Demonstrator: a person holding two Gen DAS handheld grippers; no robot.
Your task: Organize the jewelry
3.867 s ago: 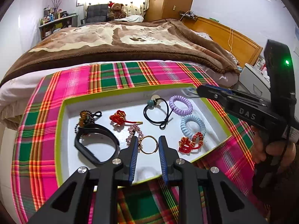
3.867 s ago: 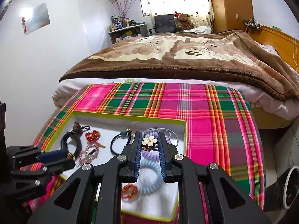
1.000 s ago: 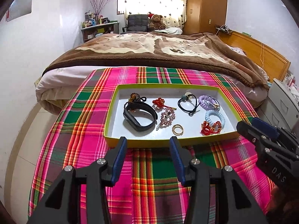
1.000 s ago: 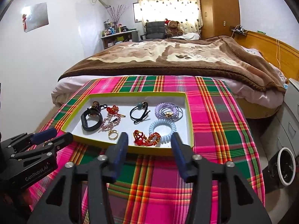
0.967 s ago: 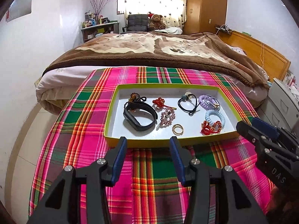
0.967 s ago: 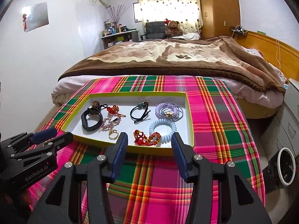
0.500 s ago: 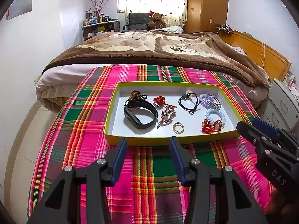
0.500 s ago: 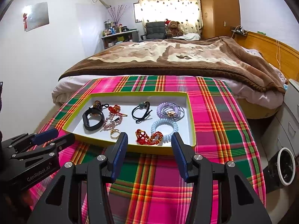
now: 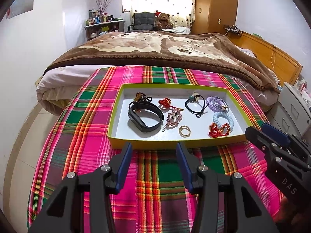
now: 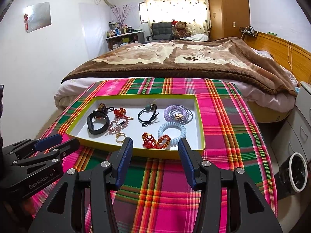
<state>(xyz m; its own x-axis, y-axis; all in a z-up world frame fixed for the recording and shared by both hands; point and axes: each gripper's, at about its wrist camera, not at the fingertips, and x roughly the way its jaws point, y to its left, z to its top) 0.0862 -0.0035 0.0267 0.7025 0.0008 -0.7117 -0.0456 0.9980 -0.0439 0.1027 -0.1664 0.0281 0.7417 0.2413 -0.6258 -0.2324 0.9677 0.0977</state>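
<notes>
Both grippers (image 9: 153, 151) (image 10: 155, 147) gape empty, lower centre, short of the tray (image 9: 175, 145); we should approach one piece slowly.

Left gripper (image 9: 153, 149) fills the frame's lower centre, jaws wide, empty; right gripper (image 10: 155, 145) likewise, angled downward.

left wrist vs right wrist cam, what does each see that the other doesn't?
Left wrist only: the right gripper at the right edge and grey drawers beside the bed. Right wrist only: the left gripper at the left edge, a wall poster and a white-rimmed bin. Both: the yellow tray of jewelry on plaid cloth, black band, gold ring, teddy bear; both grippers open, empty.
</notes>
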